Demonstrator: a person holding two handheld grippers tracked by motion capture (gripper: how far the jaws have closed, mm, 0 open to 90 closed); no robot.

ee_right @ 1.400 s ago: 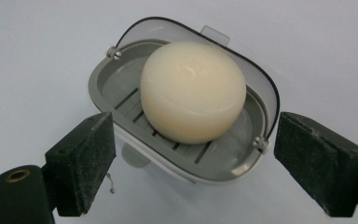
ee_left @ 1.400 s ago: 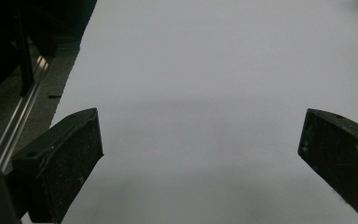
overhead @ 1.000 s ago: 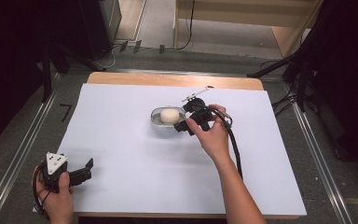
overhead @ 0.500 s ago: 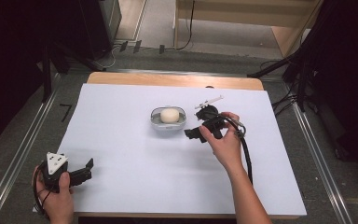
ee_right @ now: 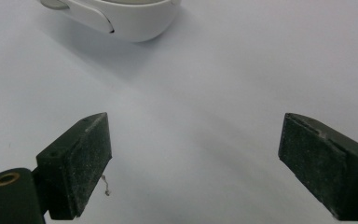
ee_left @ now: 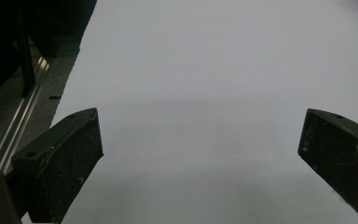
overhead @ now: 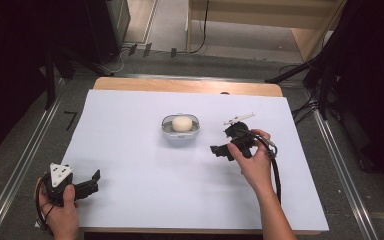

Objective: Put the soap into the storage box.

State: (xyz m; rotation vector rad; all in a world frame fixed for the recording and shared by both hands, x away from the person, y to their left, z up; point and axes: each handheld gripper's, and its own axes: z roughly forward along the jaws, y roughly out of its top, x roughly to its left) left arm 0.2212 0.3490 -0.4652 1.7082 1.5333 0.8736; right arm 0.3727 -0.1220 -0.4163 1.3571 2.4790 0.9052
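Bowl [overhead: 180, 131] with a pale round ball [overhead: 181, 123] in it sits near the middle of the white-covered desk [overhead: 130, 200], off to the left of the right gripper's [overhead: 221, 151] fingers as the high view shows them, near but apart. In the right gripper view the bowl's [ee_right: 135, 18] white rim lies ahead of the fingers and toward the left one [ee_right: 81, 163], with bare desk surface between the two pads. Those fingers stand wide apart and hold nothing; they have just been opening, and nothing lies between them. The right hand [overhead: 252, 162] grips the gripper's body from behind, forearm coming in from the lower edge at a slant, wrist bent so that the fingers point leftward toward the bowl. Just beyond the hand a small white stick-like thing [overhead: 239, 118] lies on the desk.

The left gripper [overhead: 94, 181] rests low at the near left corner, held in the left hand [overhead: 60, 212], its fingers pointing right across the desk. They too are spread wide and empty, with only plain white surface between them in the left gripper view [ee_left: 200, 158].
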